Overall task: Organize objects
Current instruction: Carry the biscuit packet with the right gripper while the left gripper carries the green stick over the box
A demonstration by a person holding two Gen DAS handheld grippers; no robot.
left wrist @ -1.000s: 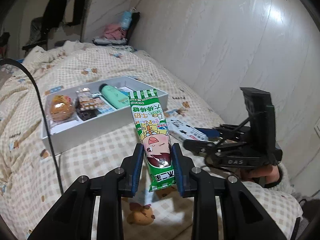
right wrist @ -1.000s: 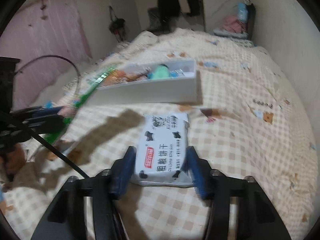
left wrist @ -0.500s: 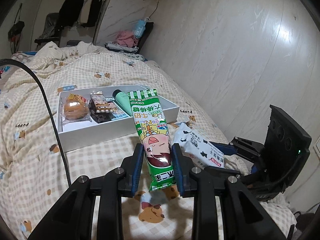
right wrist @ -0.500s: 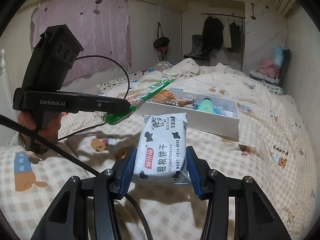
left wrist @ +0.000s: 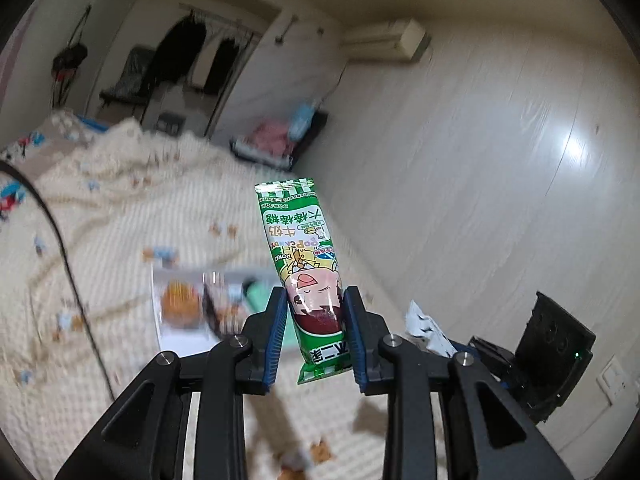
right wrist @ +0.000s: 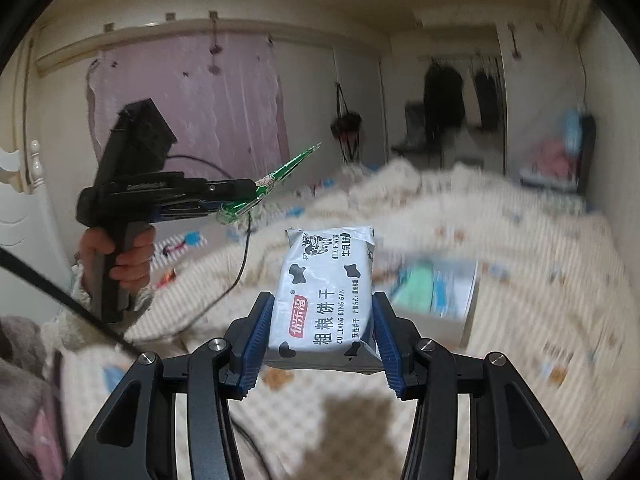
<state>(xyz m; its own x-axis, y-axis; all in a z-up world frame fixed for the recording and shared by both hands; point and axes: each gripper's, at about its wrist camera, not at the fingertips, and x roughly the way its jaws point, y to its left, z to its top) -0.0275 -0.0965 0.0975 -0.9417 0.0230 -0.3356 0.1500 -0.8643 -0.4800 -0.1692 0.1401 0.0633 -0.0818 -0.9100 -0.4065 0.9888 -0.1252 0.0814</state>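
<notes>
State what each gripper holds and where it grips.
Left gripper: green candy packet, near its lower end. Right gripper: white biscuit pack, by its long sides.

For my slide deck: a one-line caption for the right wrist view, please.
Right gripper holds a white biscuit pack above the bed; left gripper holds a green candy packet.

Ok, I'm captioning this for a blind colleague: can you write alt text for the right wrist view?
The right gripper clamps a white cow-print biscuit pack above a checked bedspread. At left, a hand holds the left gripper, shut on a green candy packet. A white box of items lies blurred on the bed.
</notes>
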